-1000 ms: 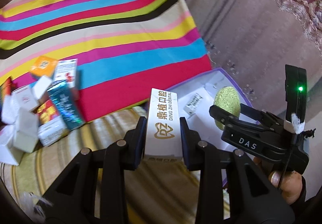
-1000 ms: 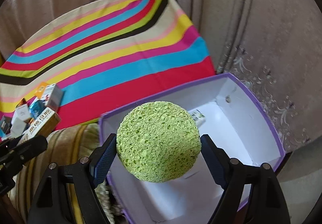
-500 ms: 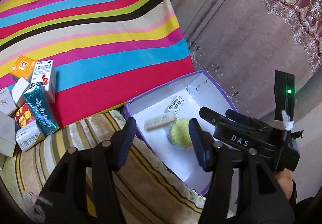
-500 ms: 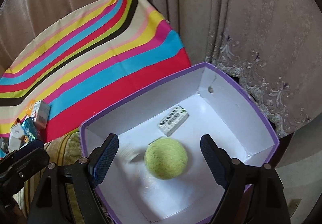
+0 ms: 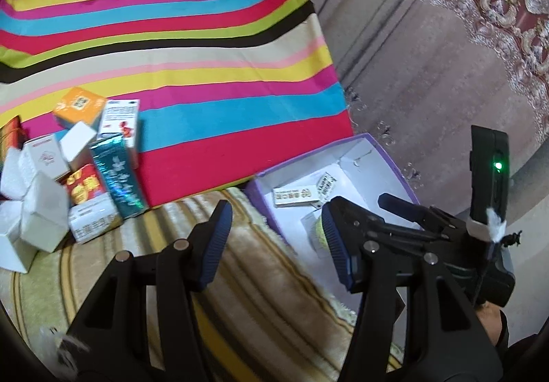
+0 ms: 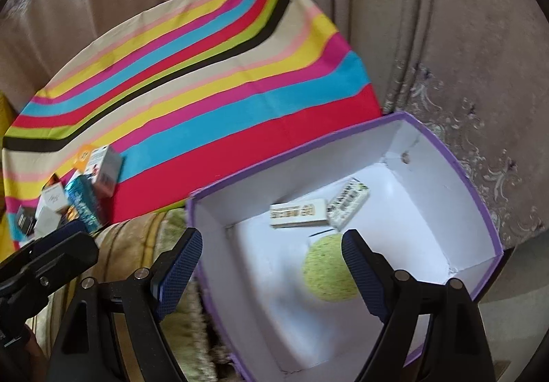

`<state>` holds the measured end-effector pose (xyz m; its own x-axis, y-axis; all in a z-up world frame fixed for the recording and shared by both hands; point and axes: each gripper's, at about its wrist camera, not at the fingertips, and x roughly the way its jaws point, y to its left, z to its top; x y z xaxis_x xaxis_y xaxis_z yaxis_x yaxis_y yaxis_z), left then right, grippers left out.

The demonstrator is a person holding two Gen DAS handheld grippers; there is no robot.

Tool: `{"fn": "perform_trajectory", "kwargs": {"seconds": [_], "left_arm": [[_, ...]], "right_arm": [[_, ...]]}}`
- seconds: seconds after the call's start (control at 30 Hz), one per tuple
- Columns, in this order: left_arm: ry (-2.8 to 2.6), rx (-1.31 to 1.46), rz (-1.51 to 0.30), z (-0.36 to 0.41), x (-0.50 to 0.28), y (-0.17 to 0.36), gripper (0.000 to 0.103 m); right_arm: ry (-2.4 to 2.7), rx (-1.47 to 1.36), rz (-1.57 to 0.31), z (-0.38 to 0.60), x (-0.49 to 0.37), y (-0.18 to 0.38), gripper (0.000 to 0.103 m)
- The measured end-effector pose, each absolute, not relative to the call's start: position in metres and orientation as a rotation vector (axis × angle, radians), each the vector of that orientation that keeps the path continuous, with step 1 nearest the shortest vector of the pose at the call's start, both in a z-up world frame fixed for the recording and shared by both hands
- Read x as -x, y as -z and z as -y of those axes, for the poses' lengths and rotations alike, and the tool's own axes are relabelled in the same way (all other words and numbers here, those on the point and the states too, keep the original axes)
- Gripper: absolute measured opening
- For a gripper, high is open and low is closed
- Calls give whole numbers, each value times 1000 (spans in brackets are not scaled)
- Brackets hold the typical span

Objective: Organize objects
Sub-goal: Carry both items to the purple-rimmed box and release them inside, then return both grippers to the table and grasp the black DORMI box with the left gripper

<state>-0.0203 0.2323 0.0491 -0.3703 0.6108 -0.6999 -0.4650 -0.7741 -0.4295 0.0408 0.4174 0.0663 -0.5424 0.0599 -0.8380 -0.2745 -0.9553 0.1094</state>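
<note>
Purple-rimmed box (image 6: 480, 203) holds a green sponge (image 6: 326, 272) and two cartons; both the left gripper (image 5: 274, 244) and right gripper (image 6: 271, 272) gape empty, the left's jaws just opened.

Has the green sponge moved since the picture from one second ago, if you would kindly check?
Yes. The green sponge went from between the right gripper's fingers down onto the floor of the purple box, beside two small cartons.

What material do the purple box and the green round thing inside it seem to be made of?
The purple box: probably cardboard, matte, with white inner walls, folded creases and a thin purple edge. The green round thing: it looks like porous sponge, with a speckled, pitted yellow-green surface; the picture is blurred, so this is uncertain.
</note>
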Motion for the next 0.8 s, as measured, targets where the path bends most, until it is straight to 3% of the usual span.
{"fn": "perform_trajectory", "kwargs": {"seconds": [0.8], "left_arm": [[-2480, 1184, 536, -77, 12, -53, 58]], "right_arm": [[-2787, 1515, -188, -320, -13, -75, 85]]}}
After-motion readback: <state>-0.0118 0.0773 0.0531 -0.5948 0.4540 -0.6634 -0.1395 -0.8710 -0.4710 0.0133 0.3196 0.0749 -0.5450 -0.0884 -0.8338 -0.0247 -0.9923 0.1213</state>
